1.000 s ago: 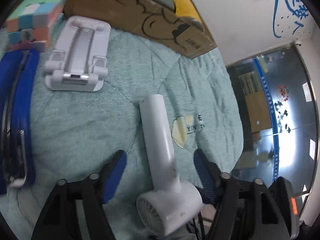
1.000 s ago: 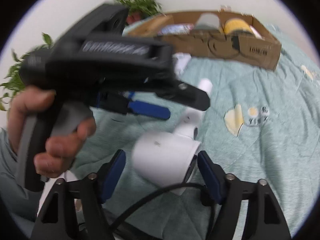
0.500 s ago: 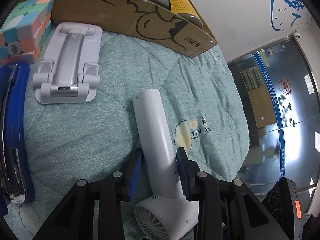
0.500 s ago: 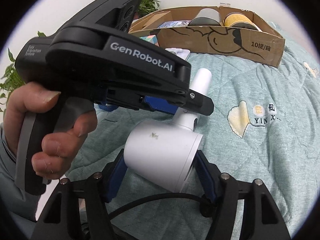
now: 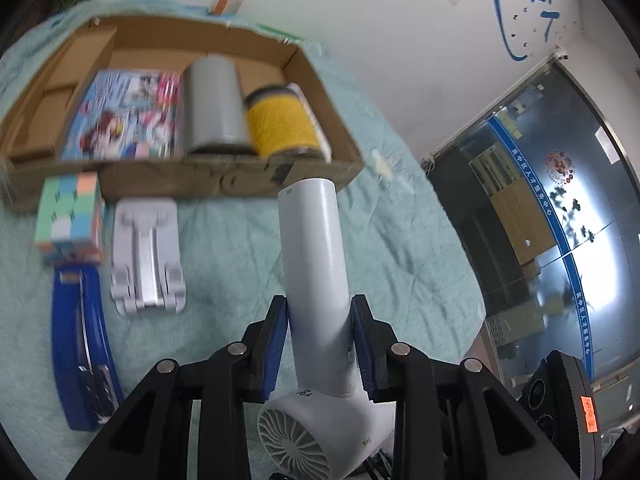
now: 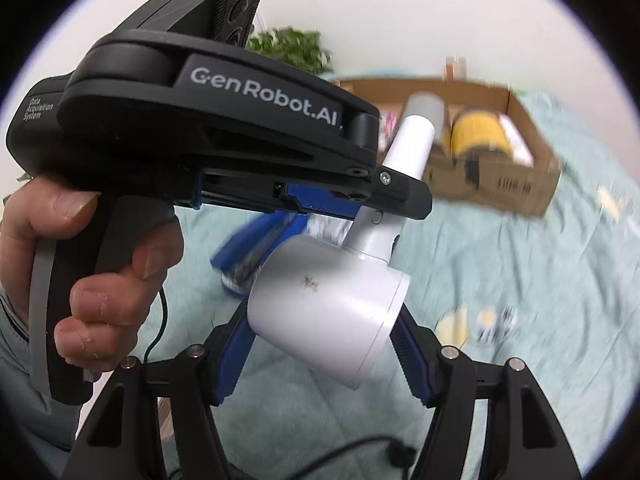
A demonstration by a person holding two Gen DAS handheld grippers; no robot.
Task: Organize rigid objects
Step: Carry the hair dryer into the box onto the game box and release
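Hairdryer (image 5: 316,264) hangs above the quilt (image 5: 240,232), gripped by both tools: the left tool (image 5: 320,340) closes its blue pads on the white handle, the pads already pressing it, and the right tool (image 6: 324,344) pinches the round barrel (image 6: 324,312). Left hand (image 6: 92,276) wraps the black grip at the left of the right view, thumb on top, the tool pointing down and away toward the far box (image 5: 168,172). In the box lie a book (image 5: 128,116), a grey can (image 5: 216,108) and a yellow can (image 5: 280,124). Near the box sit a cube (image 5: 68,216), a white stand (image 5: 146,256) and a blue case (image 5: 80,344). Motion blurs the far things, and the dryer's cord (image 6: 352,446) is cut off at the near edge.
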